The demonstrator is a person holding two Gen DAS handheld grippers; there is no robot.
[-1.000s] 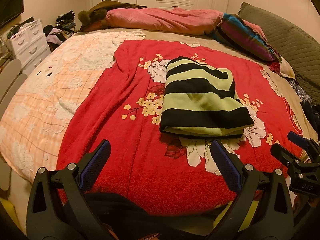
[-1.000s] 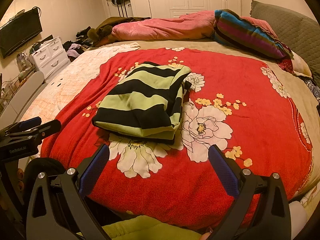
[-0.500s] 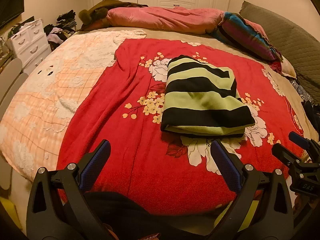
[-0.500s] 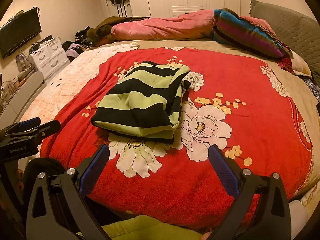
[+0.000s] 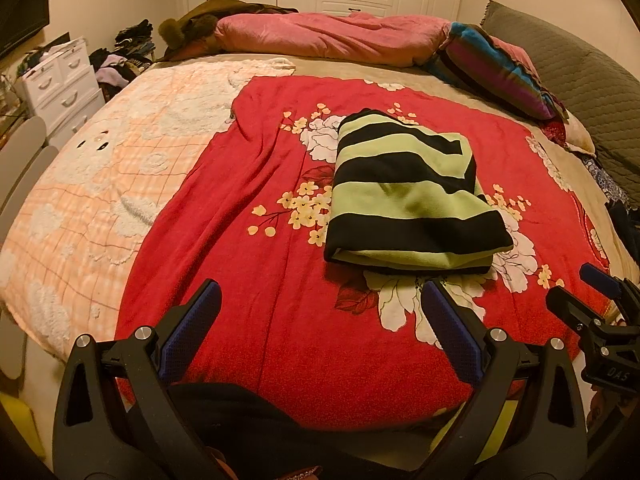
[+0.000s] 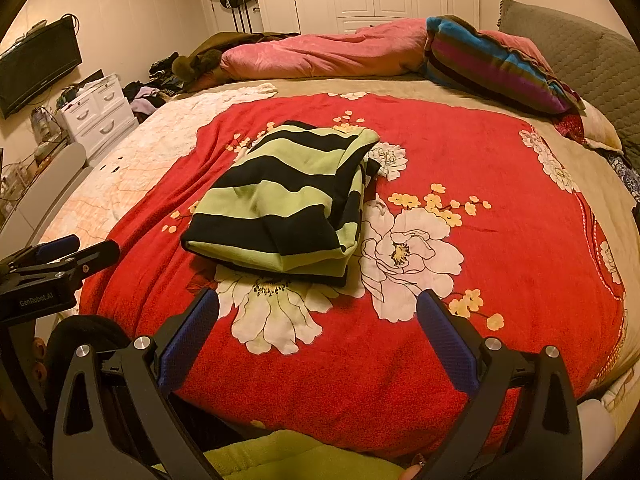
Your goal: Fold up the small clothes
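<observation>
A green and black striped garment (image 5: 408,196) lies folded in a thick rectangle on the red flowered blanket (image 5: 256,184); it also shows in the right wrist view (image 6: 288,204). My left gripper (image 5: 320,300) is open and empty, held back near the bed's front edge, short of the garment. My right gripper (image 6: 316,312) is open and empty too, just in front of the garment's near edge. The right gripper shows at the right edge of the left wrist view (image 5: 600,300), and the left gripper at the left edge of the right wrist view (image 6: 68,256).
A pink quilt (image 5: 332,36) and a striped pillow (image 5: 496,72) lie at the bed's far side. A peach and white blanket (image 5: 104,176) covers the left part. White drawers (image 5: 60,80) stand left of the bed. A light green cloth (image 6: 296,456) lies below my right gripper.
Both views have shifted only slightly. The folded garment stays in place and both grippers stay open.
</observation>
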